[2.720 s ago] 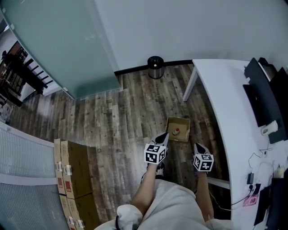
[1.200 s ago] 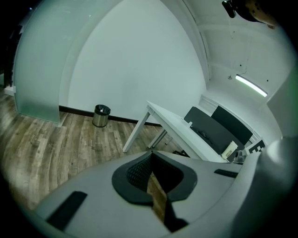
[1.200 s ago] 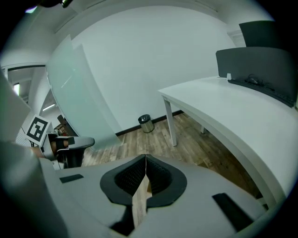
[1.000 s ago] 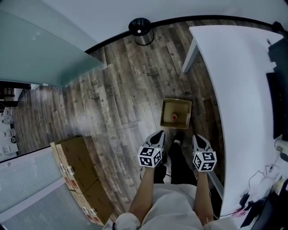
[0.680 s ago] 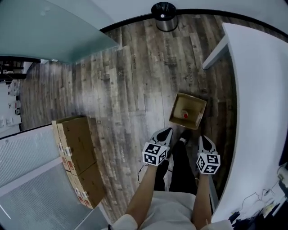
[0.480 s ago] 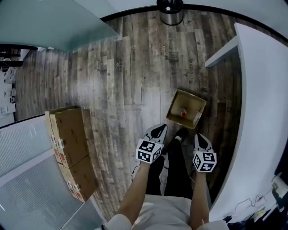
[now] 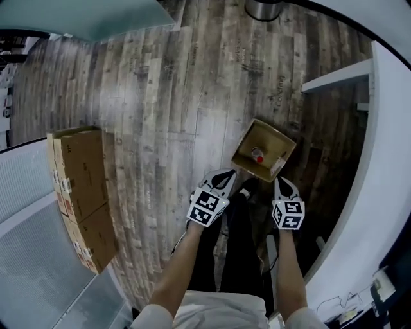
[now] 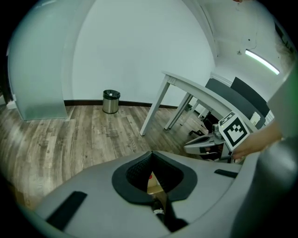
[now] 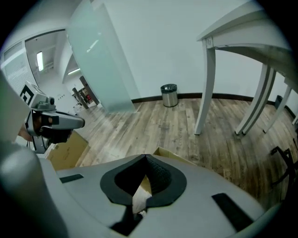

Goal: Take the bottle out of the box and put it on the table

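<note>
Browns, greys and a spot of red

The floor [image 7: 160, 96] was streaky grey-brown plank. The box [image 7: 266, 133] and stacked cartons [image 7: 80, 193] were tan cardboard, the cartons white-labelled. The bottle [image 7: 257, 155] showed a red cap. The left gripper [image 7: 226, 174] and right gripper [image 7: 282, 184] were pale grey with black pads, their marker cubes [image 7: 207, 207] black-and-white squares. The table [image 7: 379, 180] was white.

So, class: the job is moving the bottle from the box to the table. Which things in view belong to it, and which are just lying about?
Job: bottle, open box, white table, left gripper, right gripper.
Lying about: waste bin, stacked cartons.
</note>
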Demonstrator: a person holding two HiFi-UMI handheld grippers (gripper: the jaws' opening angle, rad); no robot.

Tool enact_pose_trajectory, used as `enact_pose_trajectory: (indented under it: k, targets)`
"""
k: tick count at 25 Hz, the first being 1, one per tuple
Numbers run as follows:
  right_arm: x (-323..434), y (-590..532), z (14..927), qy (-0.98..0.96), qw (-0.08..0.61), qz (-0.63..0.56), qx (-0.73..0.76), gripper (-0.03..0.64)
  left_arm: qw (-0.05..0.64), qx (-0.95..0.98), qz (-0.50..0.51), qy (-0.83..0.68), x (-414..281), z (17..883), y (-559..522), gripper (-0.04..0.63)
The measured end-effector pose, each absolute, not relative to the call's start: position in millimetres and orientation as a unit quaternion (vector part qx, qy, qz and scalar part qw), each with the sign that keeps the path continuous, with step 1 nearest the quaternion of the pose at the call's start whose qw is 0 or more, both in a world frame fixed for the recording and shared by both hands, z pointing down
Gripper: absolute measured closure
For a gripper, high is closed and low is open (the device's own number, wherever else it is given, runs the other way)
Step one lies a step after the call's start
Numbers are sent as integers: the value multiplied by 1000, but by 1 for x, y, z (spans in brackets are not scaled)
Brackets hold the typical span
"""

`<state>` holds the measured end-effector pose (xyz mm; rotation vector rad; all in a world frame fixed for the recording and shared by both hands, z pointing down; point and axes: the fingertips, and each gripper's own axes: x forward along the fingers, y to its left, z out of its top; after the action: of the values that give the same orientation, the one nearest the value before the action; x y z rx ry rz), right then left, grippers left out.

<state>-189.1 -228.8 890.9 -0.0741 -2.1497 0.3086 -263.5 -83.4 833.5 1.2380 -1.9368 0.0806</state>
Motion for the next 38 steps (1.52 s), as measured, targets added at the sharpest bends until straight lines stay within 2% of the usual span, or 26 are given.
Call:
enact_pose_trajectory:
  k: [9, 20, 31, 38]
  targets:
    - [-180, -233, 1014, -844, 521, 100, -76, 577, 423, 495, 44, -758, -239, 909, -95, 581]
    - [-178, -216, 1118, -837, 537, 36, -101, 570, 410, 492, 24, -767, -221, 1001, -106, 581]
    - [-192, -197, 1183, -800, 583, -15, -138, 378, 418, 498, 22, -760, -209, 1050, -83, 581]
    - [-197, -188, 1212, -778, 609, -52, -142, 370, 411, 486, 11, -771, -220, 1062, -58, 580]
